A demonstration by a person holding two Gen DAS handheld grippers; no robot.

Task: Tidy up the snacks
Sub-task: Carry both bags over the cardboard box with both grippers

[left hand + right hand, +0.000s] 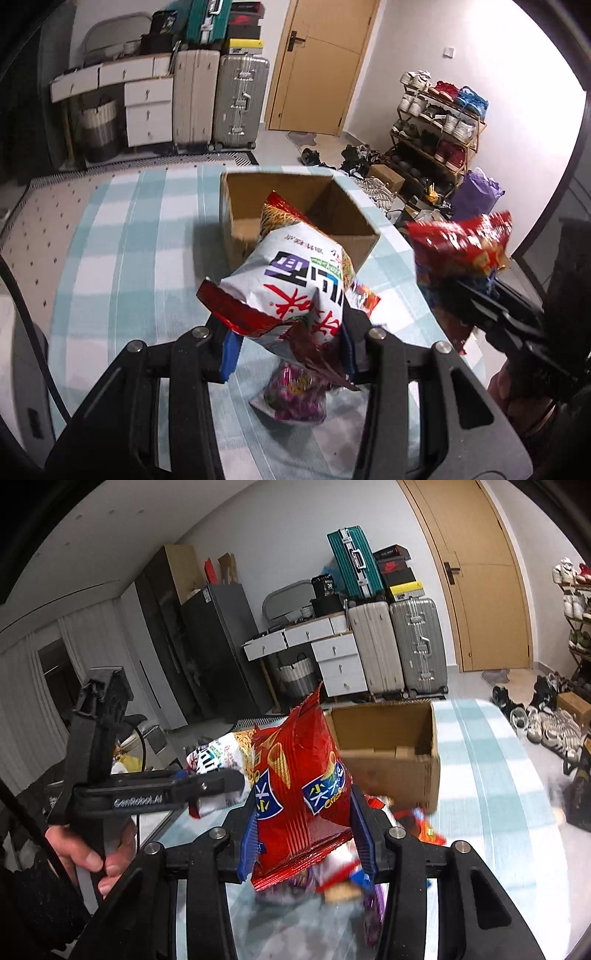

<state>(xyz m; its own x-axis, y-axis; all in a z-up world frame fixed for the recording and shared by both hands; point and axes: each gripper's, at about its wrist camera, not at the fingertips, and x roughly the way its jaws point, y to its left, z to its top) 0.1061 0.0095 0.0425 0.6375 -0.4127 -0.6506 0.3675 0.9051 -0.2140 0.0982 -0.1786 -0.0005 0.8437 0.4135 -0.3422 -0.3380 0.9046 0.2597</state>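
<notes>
My left gripper is shut on a white and red snack bag and holds it above the table, in front of the open cardboard box. My right gripper is shut on a red snack bag with blue labels, also in the air. In the left wrist view the red bag and right gripper are at the right. In the right wrist view the left gripper with the white bag is at the left. The box lies beyond, looking empty.
A pink-purple snack bag lies on the checked tablecloth under my left gripper. Several loose snack packs lie by the box. Suitcases, drawers, a door and a shoe rack stand beyond the table.
</notes>
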